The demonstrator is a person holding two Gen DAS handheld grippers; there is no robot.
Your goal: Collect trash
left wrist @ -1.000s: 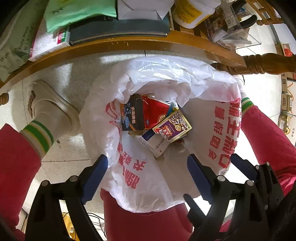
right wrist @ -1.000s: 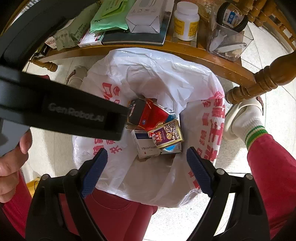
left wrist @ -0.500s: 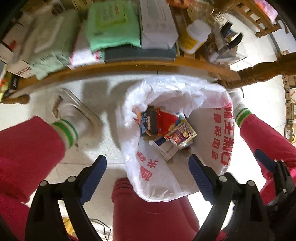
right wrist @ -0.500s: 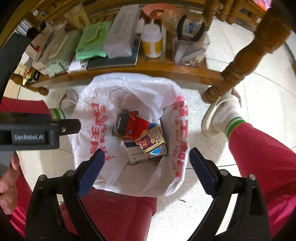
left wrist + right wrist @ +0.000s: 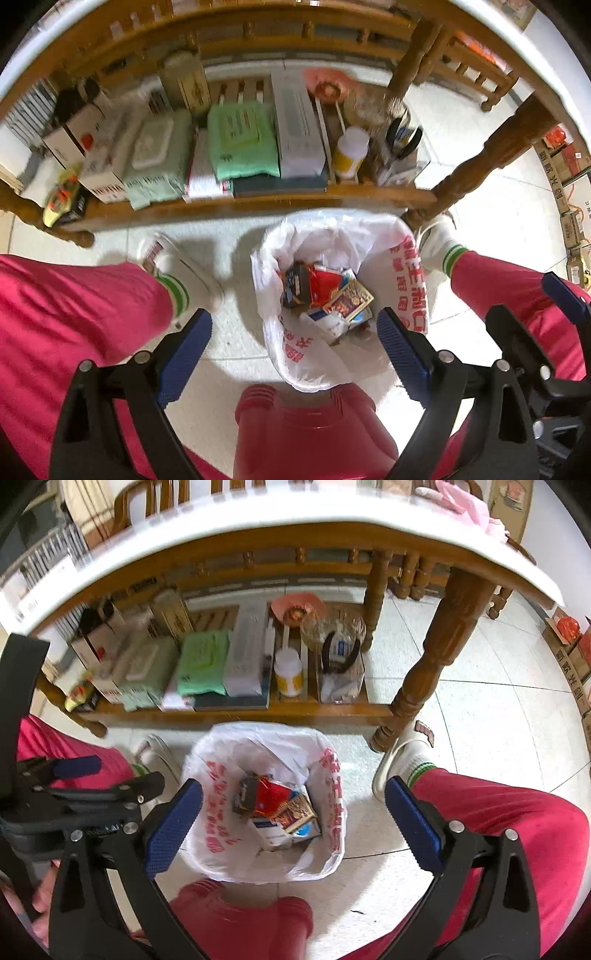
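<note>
A red bin lined with a white plastic bag (image 5: 402,280) (image 5: 218,812) printed in red characters stands on the floor between a person's legs. Several small cartons lie inside: a dark one (image 5: 295,286) (image 5: 246,794), a red one (image 5: 325,282) (image 5: 271,795), a purple-gold one (image 5: 349,301) (image 5: 297,812) and a white one (image 5: 327,325) (image 5: 273,836). My left gripper (image 5: 293,349) hangs open high above the bag with nothing between its blue pads. My right gripper (image 5: 293,825) also hangs above the bag, jaws still opening, nothing between them. The left gripper (image 5: 77,768) shows at the right view's left edge.
A wooden table with a white top (image 5: 295,513) stands behind the bin. Its low shelf (image 5: 258,201) carries boxes, green wipe packs (image 5: 240,140), a white bottle (image 5: 349,151) and a clear container. A turned table leg (image 5: 428,672) stands right of the bin. White shoes (image 5: 402,753) flank it.
Both grippers have risen well away from the bag, which now looks much smaller. The table's shelf and top have come into view. The right gripper's jaws have spread slightly.
</note>
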